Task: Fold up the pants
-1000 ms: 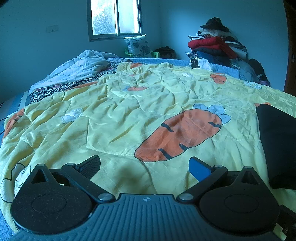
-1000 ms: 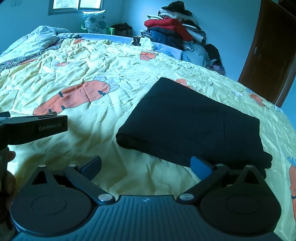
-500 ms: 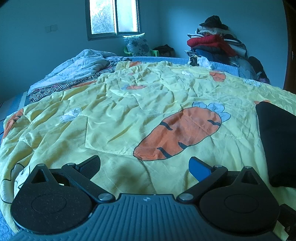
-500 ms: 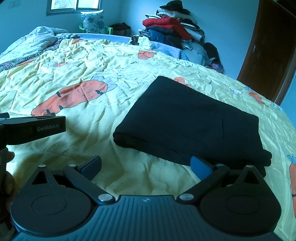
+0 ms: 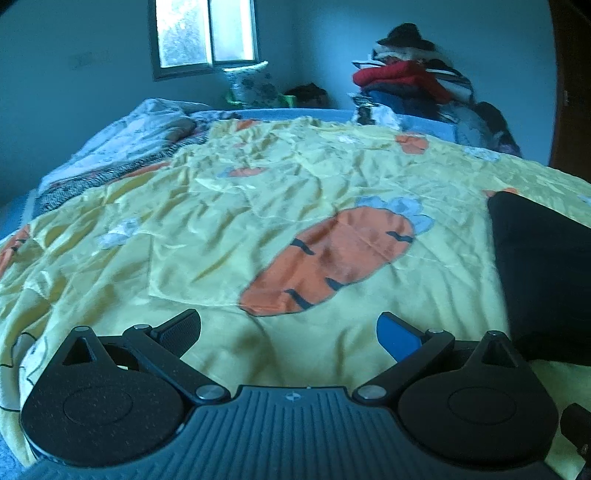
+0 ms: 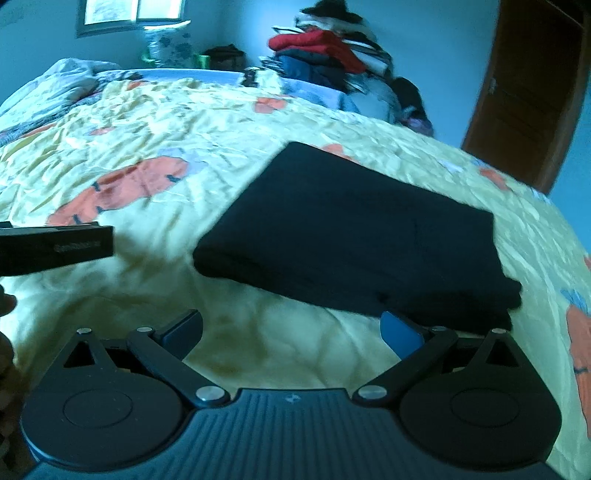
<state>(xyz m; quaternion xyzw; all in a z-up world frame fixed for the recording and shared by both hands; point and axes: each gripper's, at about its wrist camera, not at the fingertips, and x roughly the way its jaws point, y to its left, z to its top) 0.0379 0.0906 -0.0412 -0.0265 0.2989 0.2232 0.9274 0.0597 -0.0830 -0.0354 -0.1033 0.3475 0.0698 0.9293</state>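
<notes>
Left tool (image 5: 290, 330): black two-finger linkage, one black pad and one blue pad spread wide apart, released and holding nothing; it hangs over the crumpled yellow bedspread (image 5: 207, 229) printed with orange carrots, the largest carrot (image 5: 332, 258) lying just ahead of the fingers. Right tool (image 6: 291, 328): same build, fingers likewise spread and empty, its blue pad (image 6: 400, 332) just beside the near edge of the folded black pants (image 6: 354, 229); whether they touch cannot be told. The pants lie flat on the bedspread as a neat, roughly rectangular stack, to the right of the large carrot; in the left wrist view only their left edge (image 5: 543, 266) shows at the right margin. The left tool's black body (image 6: 55, 247) enters the right wrist view from the left, well apart from the pants. Background: rumpled pale quilt (image 5: 140, 133) at the far left of the bed, pile of mixed clothes (image 6: 325, 55) at the far side, window (image 5: 205, 35), brown wooden door (image 6: 532, 85). Both views are slightly blurred.
</notes>
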